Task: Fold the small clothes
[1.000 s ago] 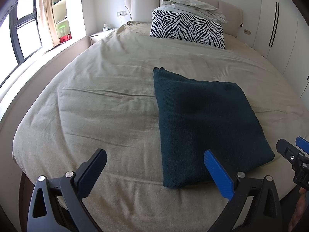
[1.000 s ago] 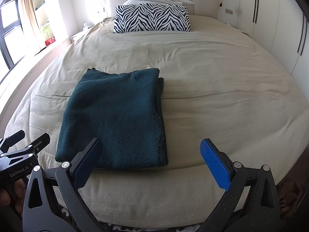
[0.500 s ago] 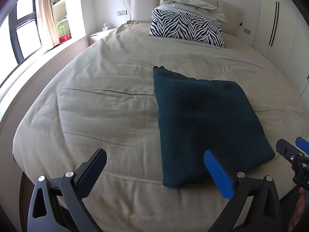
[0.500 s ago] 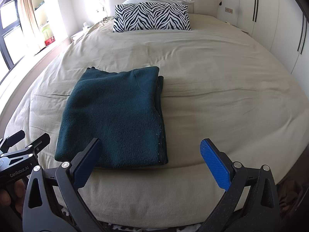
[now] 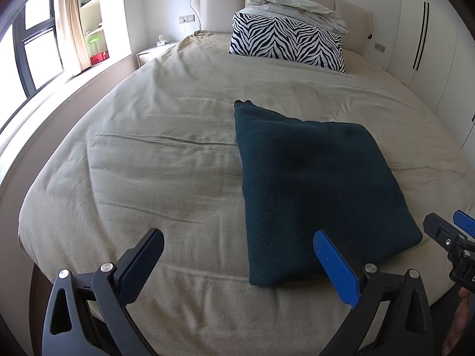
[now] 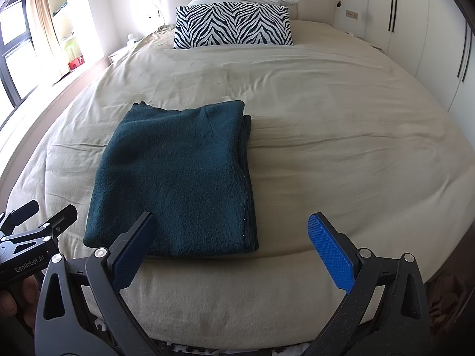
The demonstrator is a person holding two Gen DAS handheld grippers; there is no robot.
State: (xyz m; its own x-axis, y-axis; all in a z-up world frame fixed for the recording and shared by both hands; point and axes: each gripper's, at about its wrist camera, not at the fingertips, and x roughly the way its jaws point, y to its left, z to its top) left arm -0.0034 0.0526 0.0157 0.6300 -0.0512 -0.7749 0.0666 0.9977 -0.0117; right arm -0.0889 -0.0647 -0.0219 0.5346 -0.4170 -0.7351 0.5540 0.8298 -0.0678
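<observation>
A dark teal knitted garment (image 5: 311,184) (image 6: 181,178) lies folded into a neat rectangle on the beige bed cover (image 5: 148,163) (image 6: 341,136), near the foot of the bed. My left gripper (image 5: 237,258) hovers open just short of the garment's near left corner, nothing between its fingers. My right gripper (image 6: 231,243) is open too, held back over the bed's near edge in front of the garment's near right corner. Each gripper also shows at the edge of the other's view: the right gripper (image 5: 451,237) and the left gripper (image 6: 35,225).
A zebra-striped pillow (image 5: 285,44) (image 6: 231,26) with a crumpled white duvet (image 5: 297,3) on top sits against the headboard. A window and curtain (image 5: 71,23) lie to the left, white wardrobes (image 6: 415,29) to the right. A nightstand (image 5: 151,53) stands by the bed's far left corner.
</observation>
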